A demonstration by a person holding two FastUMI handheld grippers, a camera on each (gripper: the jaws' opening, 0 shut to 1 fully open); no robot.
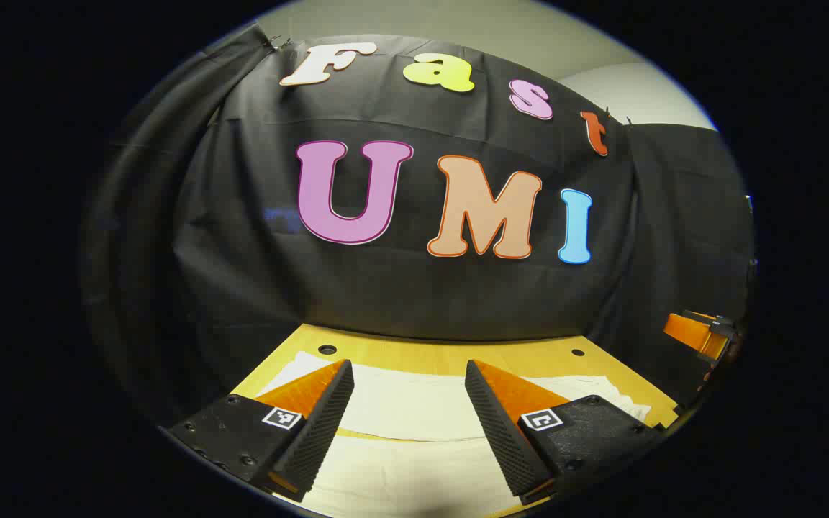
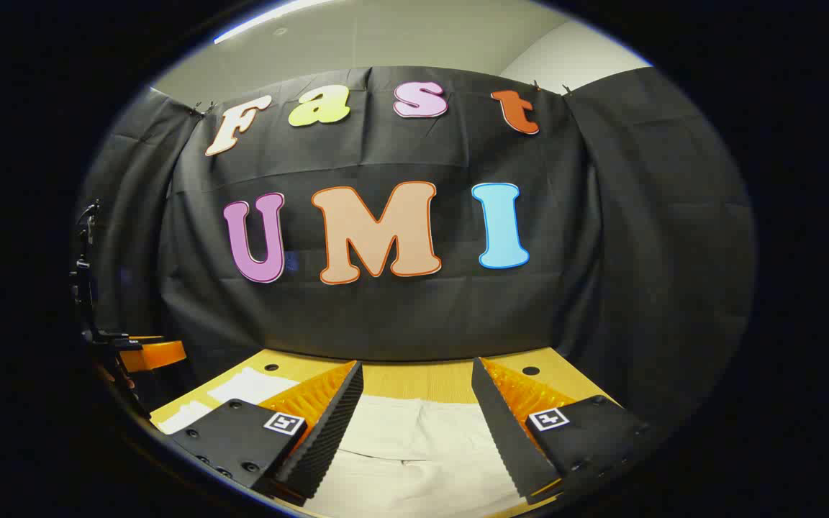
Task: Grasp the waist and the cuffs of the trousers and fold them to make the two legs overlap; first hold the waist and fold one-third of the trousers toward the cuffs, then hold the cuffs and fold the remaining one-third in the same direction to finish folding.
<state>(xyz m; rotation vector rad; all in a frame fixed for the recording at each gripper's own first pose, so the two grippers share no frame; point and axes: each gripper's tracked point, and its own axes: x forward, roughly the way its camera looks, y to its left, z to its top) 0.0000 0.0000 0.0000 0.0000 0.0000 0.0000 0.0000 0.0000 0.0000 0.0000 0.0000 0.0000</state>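
Cream-white trousers point(image 1: 407, 410) lie spread flat on the wooden table point(image 1: 450, 354), running left to right below me. In the left gripper view my left gripper point(image 1: 409, 374) hovers above them, open, with cloth showing between its fingers and nothing gripped. The right gripper view shows the trousers point(image 2: 414, 439) again, with a seam down the middle; my right gripper point(image 2: 418, 370) is open above them, holding nothing. The other gripper point(image 1: 699, 331) shows at the far right edge of the left gripper view, and at the far left point(image 2: 145, 354) in the right gripper view.
The table's back edge meets the black cloth wall point(image 2: 414, 316) just beyond the trousers. Small round holes point(image 1: 327, 350) mark the tabletop near its back corners. A dark stand point(image 2: 83, 280) rises at the left edge of the right gripper view.
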